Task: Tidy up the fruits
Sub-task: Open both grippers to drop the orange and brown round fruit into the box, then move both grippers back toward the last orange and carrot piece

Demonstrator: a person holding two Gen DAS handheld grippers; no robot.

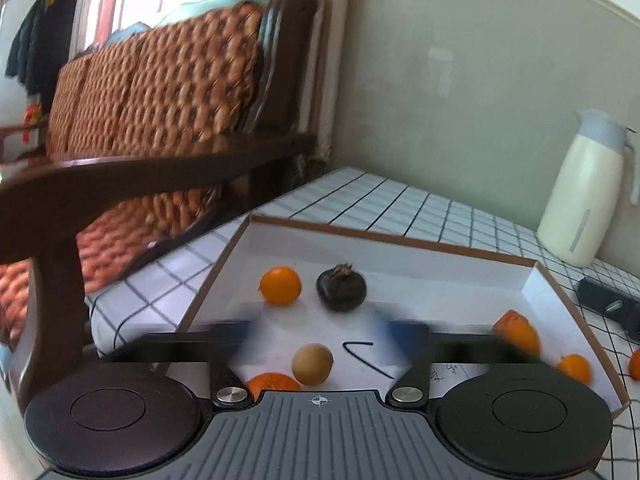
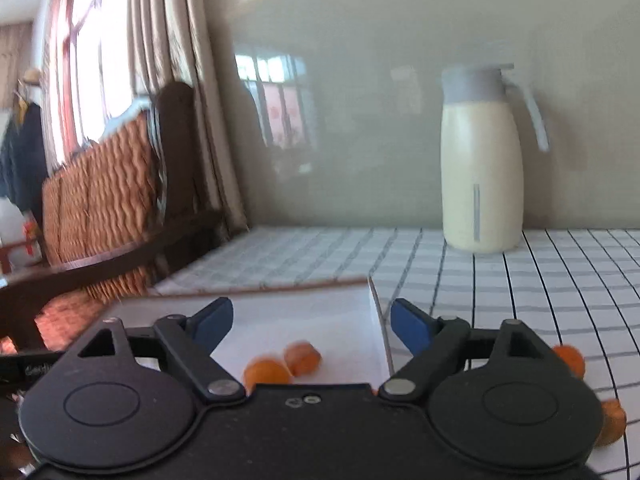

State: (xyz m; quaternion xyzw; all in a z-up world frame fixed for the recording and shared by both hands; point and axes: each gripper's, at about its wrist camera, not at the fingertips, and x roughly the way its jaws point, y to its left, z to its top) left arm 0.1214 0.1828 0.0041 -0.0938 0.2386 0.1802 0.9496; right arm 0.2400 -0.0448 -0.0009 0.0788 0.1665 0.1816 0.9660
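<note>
A white shallow tray (image 1: 400,256) with a brown rim lies on the checked tablecloth. It holds an orange fruit (image 1: 280,285), a dark round fruit (image 1: 341,288), a tan round fruit (image 1: 312,364) and more orange fruits (image 1: 518,332) on its right side. My left gripper (image 1: 320,332) hangs over the tray, open, its blurred fingers spread wide with nothing gripped. My right gripper (image 2: 312,324) is open above the tray's (image 2: 280,290) right corner. Two orange fruits (image 2: 303,356) lie in the tray below it. Two other orange fruits (image 2: 570,358) rest on the cloth to the right.
A cream jug with a grey lid (image 1: 584,188) (image 2: 480,160) stands by the wall at the back right. A black device (image 1: 608,304) lies on the cloth right of the tray. A wooden sofa with woven cushions (image 1: 160,120) borders the table's left side.
</note>
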